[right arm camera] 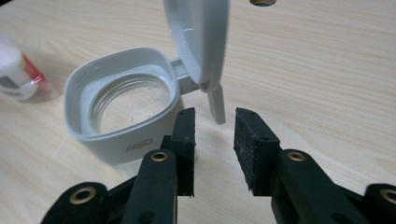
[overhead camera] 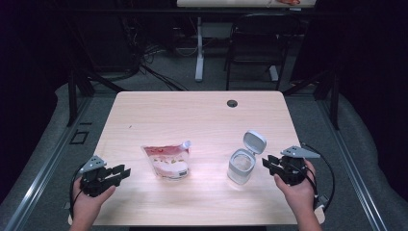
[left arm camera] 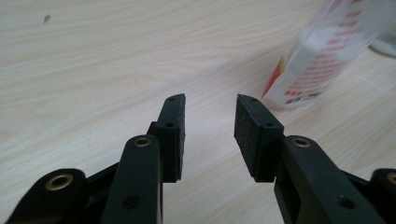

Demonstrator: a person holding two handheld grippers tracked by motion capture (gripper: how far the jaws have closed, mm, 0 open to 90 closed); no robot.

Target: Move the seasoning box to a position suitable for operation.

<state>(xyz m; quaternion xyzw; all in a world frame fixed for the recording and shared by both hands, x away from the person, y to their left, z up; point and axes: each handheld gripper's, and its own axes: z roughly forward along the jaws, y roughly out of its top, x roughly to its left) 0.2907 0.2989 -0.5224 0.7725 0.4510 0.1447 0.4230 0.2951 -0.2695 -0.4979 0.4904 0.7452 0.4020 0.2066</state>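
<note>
The jar stands upright on the table's right half, near the front edge, its hinged lid flipped up and back. Bare wood lies behind it. Just right of it the right gripper is released, jaws apart on nothing. The pouch stands mid-table, spout up and to the right. The left gripper is also unclenched and empty, near the front left corner.

Nothing legible is showing: red print lines on the pouch at upper right of the left gripper view are blurring out, and a small embossed mark on the jar collar is staying unreadable.
</note>
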